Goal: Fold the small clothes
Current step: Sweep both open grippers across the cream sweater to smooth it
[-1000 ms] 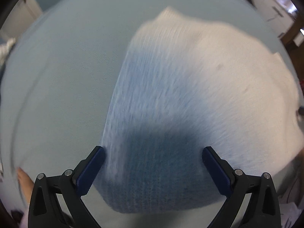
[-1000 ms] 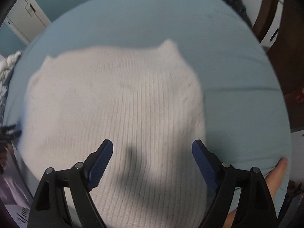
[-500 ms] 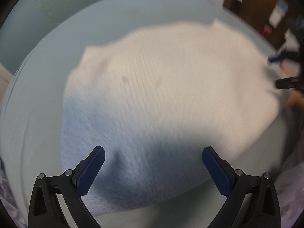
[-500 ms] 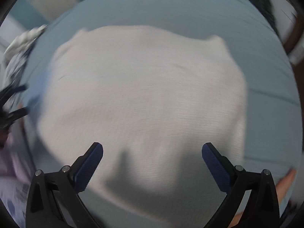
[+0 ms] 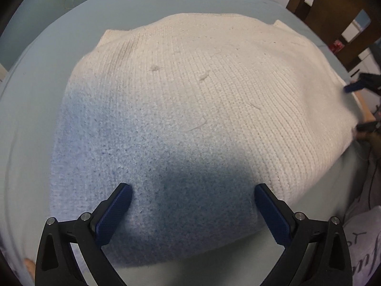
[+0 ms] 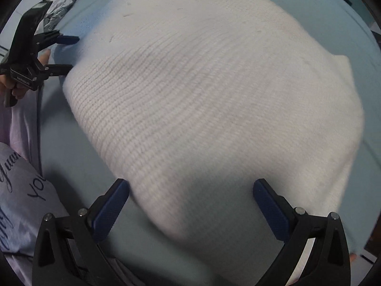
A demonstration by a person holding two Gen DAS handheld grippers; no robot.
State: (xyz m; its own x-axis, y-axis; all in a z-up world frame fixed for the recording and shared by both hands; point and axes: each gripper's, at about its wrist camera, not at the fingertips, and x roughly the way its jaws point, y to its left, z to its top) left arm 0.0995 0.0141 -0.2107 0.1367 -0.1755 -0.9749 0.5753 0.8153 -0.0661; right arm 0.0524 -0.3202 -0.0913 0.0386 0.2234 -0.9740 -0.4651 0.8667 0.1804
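Now the pale blue bedsheet point(image 5: 35, 95) fills both views, and the white knit sweater point(image 5: 202, 90) lies flat just ahead of the left gripper point(image 5: 190, 203) and right gripper point(image 6: 190, 196), both spread wide, holding nothing. It looks like the approach before a fold: each must reach an edge and pinch. The sweater's long axis seems to run between the grippers, though which end points where I can't tell.

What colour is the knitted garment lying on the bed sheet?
Cream-white ribbed knitted garment, with a pale blue near end; clearest in the left wrist view.
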